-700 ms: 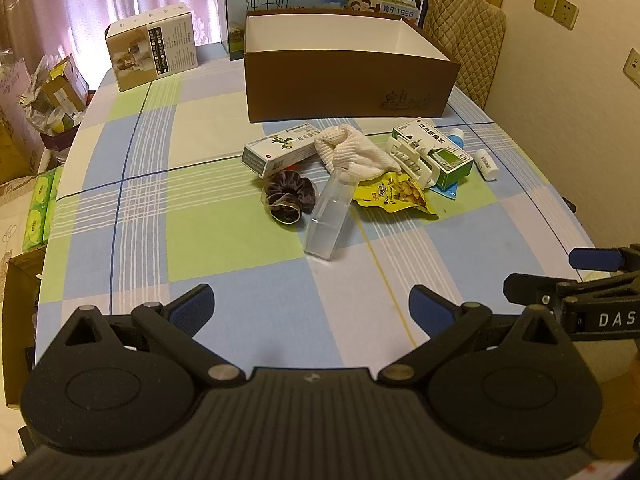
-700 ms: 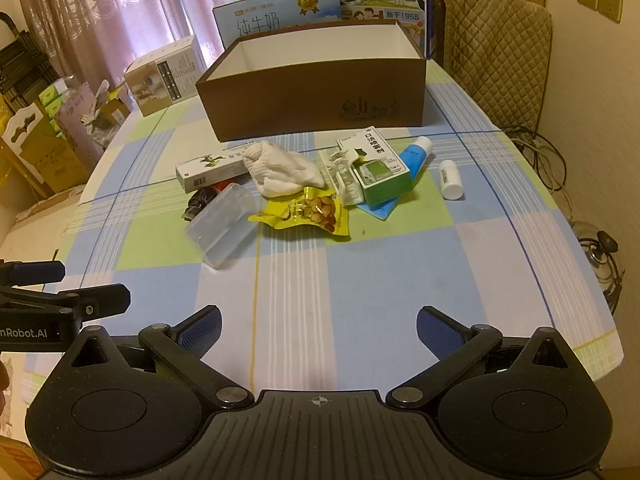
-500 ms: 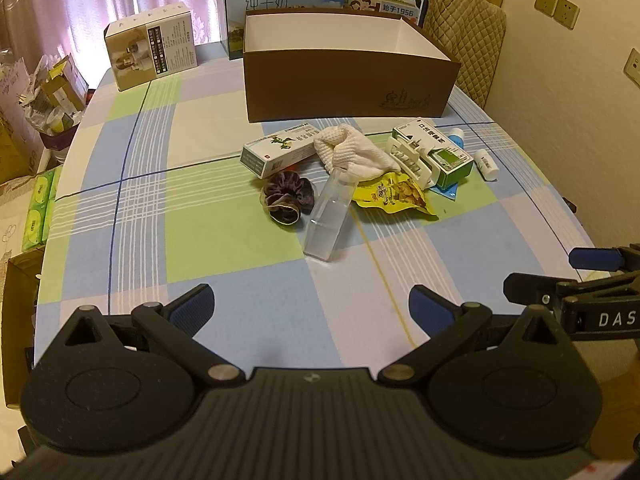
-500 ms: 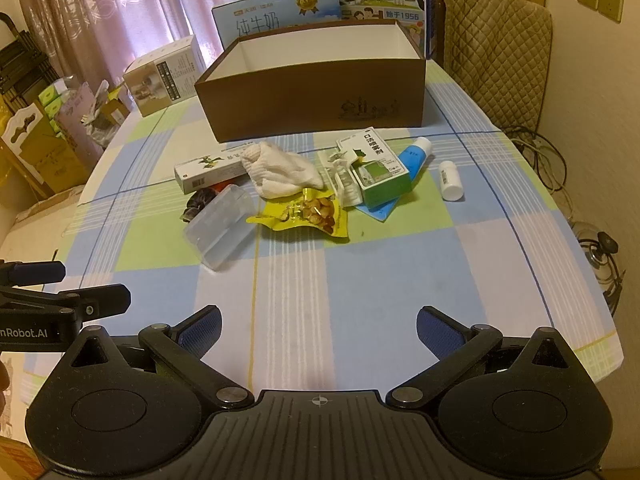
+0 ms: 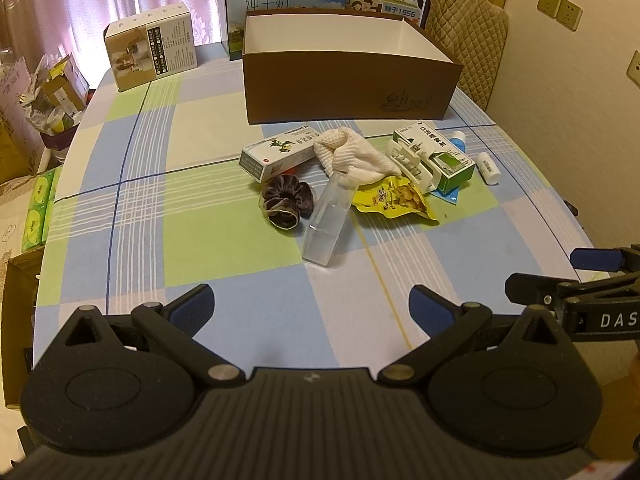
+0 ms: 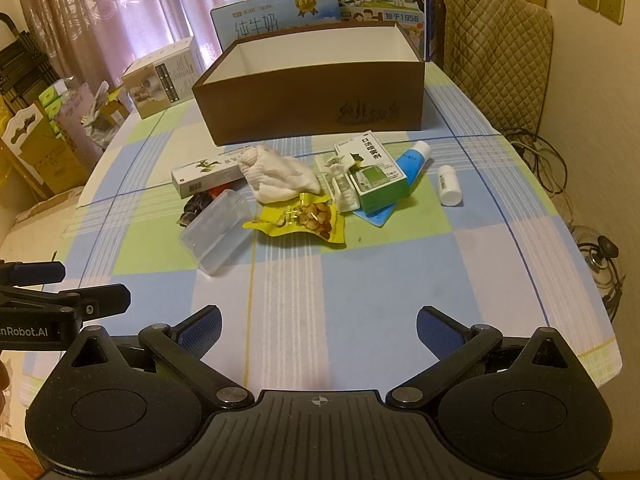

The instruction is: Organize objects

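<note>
- A cluttered table (image 5: 120, 208) with a blue, green and white check cloth, seen from 2 handheld grippers held above its near edge.
- Left gripper (image 5: 310, 300): jaws spread wide, nothing between them. Right gripper (image 6: 318, 322): likewise released and empty. Both tilt steeply down toward the cloth, side by side, well short of the clutter.
- The things to tidy lie in a loose heap at 12 o'clock from both grippers, just in front of an open, empty-looking brown box (image 5: 348, 88).
- Nearest the left gripper is a clear plastic case (image 5: 326, 220); a dark scrunchie (image 5: 286, 202) touches its 9 o'clock side.
- At the case's 1 o'clock, a yellow snack packet (image 5: 394, 200) lies flat, with a white cloth (image 5: 352, 154) behind it and a long carton (image 5: 280, 152) at the cloth's 9 o'clock.
- A green and white carton (image 6: 374, 172) rests on a white rack; a small white bottle (image 6: 448, 184) lies apart at its 3 o'clock.
- Likely step: choosing a first object. Judged best: take outlying pieces first, the bottle with the right, the case with the left, closing across the narrow width.
- The limp packet and cloth would probably need a low, pinching approach.
</note>
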`<state>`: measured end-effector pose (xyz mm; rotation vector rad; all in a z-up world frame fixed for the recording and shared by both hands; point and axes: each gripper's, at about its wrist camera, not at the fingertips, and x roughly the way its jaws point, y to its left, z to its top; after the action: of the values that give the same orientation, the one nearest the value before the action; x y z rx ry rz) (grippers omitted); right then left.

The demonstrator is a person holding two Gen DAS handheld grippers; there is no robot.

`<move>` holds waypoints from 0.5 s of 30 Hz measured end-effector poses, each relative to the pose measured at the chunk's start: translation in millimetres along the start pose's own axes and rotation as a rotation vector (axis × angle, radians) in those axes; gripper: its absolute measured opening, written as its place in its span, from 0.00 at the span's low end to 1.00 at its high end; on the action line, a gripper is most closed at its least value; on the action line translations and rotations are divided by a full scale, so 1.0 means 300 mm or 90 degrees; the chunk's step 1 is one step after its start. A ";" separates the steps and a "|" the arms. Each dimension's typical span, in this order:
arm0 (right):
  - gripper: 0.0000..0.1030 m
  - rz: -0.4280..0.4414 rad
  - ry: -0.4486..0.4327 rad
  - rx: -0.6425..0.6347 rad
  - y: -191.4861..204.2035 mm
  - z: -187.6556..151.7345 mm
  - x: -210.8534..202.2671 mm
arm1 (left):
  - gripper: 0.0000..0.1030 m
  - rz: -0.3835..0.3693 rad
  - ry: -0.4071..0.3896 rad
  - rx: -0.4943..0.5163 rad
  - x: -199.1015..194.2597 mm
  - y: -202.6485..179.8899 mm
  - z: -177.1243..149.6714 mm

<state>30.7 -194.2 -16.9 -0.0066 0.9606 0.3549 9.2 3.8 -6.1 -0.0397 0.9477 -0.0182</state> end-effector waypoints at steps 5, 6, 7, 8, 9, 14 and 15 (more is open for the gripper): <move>0.98 0.000 0.000 0.000 -0.005 0.002 0.003 | 0.99 -0.001 0.000 0.000 -0.002 0.000 -0.001; 0.98 0.000 0.000 0.000 -0.006 0.001 0.004 | 0.99 -0.001 0.000 0.000 -0.002 0.000 -0.001; 0.98 0.000 0.001 0.000 -0.006 0.001 0.009 | 0.99 -0.001 0.000 0.000 0.001 0.000 -0.001; 0.98 0.003 0.002 0.000 -0.019 0.020 -0.001 | 0.99 -0.001 0.000 0.000 0.000 0.000 -0.001; 0.98 0.003 0.002 0.000 -0.020 0.019 0.000 | 0.99 -0.001 0.000 0.000 0.002 -0.001 0.000; 0.98 0.005 0.001 -0.001 -0.023 0.028 0.009 | 0.99 0.001 0.000 0.000 0.007 -0.004 0.005; 0.98 0.006 0.001 -0.001 -0.024 0.031 0.013 | 0.99 0.001 0.000 0.000 0.010 -0.005 0.006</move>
<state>42.4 -198.5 -15.6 -0.0038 0.9625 0.3651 12.5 2.2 -7.3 -0.0389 0.9482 -0.0164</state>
